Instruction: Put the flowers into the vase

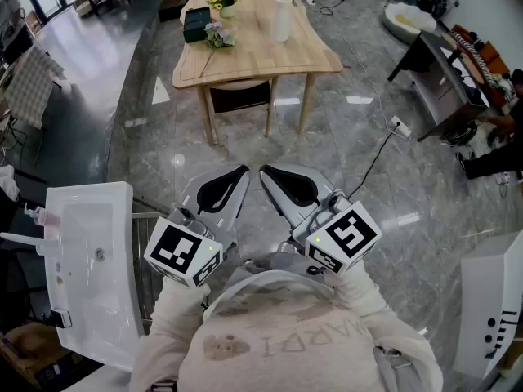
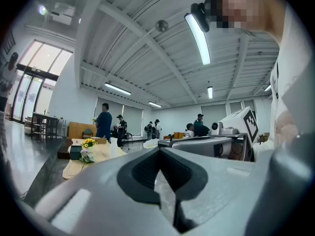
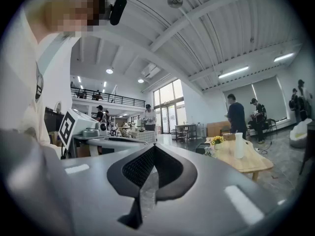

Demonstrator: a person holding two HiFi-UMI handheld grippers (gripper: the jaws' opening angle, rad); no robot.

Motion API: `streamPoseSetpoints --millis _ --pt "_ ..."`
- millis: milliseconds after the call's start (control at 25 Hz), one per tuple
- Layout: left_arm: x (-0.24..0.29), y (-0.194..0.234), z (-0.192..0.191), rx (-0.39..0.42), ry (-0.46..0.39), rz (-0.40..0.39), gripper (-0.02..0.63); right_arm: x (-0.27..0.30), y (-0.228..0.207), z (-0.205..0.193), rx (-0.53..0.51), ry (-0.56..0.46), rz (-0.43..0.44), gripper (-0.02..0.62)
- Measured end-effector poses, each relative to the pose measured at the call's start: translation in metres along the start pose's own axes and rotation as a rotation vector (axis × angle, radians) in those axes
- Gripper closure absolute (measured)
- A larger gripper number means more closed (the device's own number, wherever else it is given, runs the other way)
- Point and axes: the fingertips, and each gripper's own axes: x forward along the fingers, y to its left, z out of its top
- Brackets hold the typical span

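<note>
A wooden table (image 1: 298,51) stands far ahead across the floor. On it are a tall white vase (image 1: 280,19), yellow flowers in a small pot (image 1: 226,0) and a pale purple bunch (image 1: 217,33) lying flat. My left gripper (image 1: 243,170) and right gripper (image 1: 263,171) are held side by side close to my chest, well short of the table, both shut on nothing. The left gripper view shows the left gripper (image 2: 158,156), with the vase (image 2: 114,148) and yellow flowers (image 2: 87,142) distant. In the right gripper view the right gripper (image 3: 153,149) is near and the vase (image 3: 238,145) far.
A dark box (image 1: 196,23) sits by the flowers and a chair (image 1: 239,96) is tucked under the table. A white sink unit (image 1: 90,268) stands at my left, a dark bench (image 1: 437,76) at the right, and a power strip with cable (image 1: 400,126) on the floor. People stand behind the table.
</note>
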Motion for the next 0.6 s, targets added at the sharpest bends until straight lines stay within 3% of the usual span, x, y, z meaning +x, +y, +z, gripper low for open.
streamPoseSetpoints --millis 600 --pt "-0.014 -0.002 -0.002 0.004 0.004 0.004 0.606 -0.002 0.012 -0.005 0.018 0.005 -0.022 0.569"
